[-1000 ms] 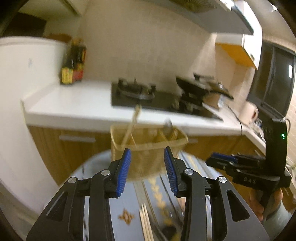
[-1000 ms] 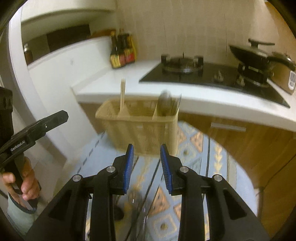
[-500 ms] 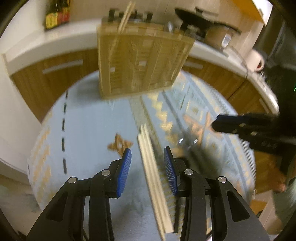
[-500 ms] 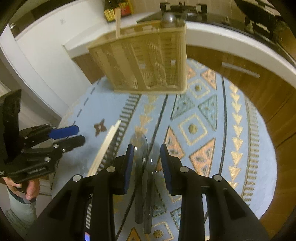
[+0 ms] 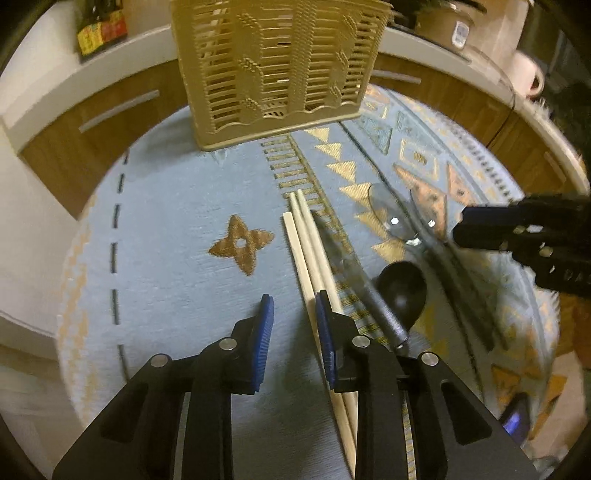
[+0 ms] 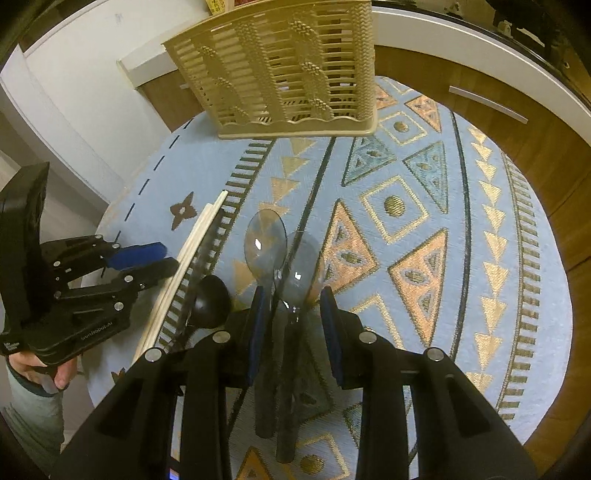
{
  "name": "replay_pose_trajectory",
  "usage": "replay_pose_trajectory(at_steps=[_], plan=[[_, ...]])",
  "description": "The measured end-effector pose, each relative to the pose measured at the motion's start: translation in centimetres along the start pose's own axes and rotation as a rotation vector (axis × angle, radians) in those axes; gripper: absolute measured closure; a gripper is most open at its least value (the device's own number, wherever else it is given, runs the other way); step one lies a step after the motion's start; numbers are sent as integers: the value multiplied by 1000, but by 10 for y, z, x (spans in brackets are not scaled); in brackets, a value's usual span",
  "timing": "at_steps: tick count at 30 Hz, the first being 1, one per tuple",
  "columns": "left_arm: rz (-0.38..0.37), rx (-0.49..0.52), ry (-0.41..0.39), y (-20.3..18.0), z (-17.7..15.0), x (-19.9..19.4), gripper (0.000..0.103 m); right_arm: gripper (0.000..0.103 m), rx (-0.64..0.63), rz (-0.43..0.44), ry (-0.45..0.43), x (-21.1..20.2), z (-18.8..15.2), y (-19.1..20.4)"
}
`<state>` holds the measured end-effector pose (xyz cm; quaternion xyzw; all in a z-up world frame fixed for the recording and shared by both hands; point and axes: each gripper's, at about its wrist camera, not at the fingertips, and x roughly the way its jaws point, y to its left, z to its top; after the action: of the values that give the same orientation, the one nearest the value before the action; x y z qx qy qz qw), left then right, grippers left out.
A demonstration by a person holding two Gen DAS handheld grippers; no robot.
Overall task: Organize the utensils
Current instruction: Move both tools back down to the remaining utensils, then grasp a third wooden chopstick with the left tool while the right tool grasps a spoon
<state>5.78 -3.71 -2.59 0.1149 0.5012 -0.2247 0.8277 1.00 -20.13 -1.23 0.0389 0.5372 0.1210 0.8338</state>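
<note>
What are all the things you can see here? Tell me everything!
Utensil basket: one, beige, at the tablecloth's far edge.
Chopsticks: several, pale wood, lying beside the left hand-held gripper.
Metal spoons: two, shiny with dark handles, lying between the right hand-held gripper's fingers.
Black spoon: one, between chopsticks and metal spoons.
Knife: one, grey, beside the chopsticks.
Tablecloth: one, blue with orange triangles.
Sauce bottles: dark, on the white counter.
Left hand-held gripper: black, blue pads, open.
Right hand-held gripper: black, blue pads, open.
</note>
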Motion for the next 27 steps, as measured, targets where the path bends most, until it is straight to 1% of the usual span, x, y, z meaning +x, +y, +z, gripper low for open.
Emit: replay_pose_trajectory(at_steps=[3,6,10,11,12,13,14,16,19,23,27], plan=[[9,13,8,-2,-1,0,81,76,-10,-15,-2,-1,-2,0],[3,9,22,-1,7,4,79,76,-14,-19,14,2,-4,1],[37,65,34,-9,13,9,80,76,0,-36,54,6,-3,-2],[40,79,34,-11,14,10,82,76,1,-37,62,6,-4,-4],[41,88,32,-12,14,9,97,76,2,-35,75,7,-3,-5],[51,89,29,-11,15,10,97,76,4,-28,84,8,-4,-7],[41,80,26,-10,16,11,97,76,5,-20,92,8,-3,-8],[18,48,14,-6,18,12,99,76,2,-13,111,11,-2,-8],[-7,2,-23,1,18,10,99,77,-2,-21,147,19,0,-6],[-20,-20,-74,8,17,-2,99,85,-24,-61,171,23,3,1],[-35,-34,-126,11,21,-16,99,90,-25,-84,208,26,8,1]])
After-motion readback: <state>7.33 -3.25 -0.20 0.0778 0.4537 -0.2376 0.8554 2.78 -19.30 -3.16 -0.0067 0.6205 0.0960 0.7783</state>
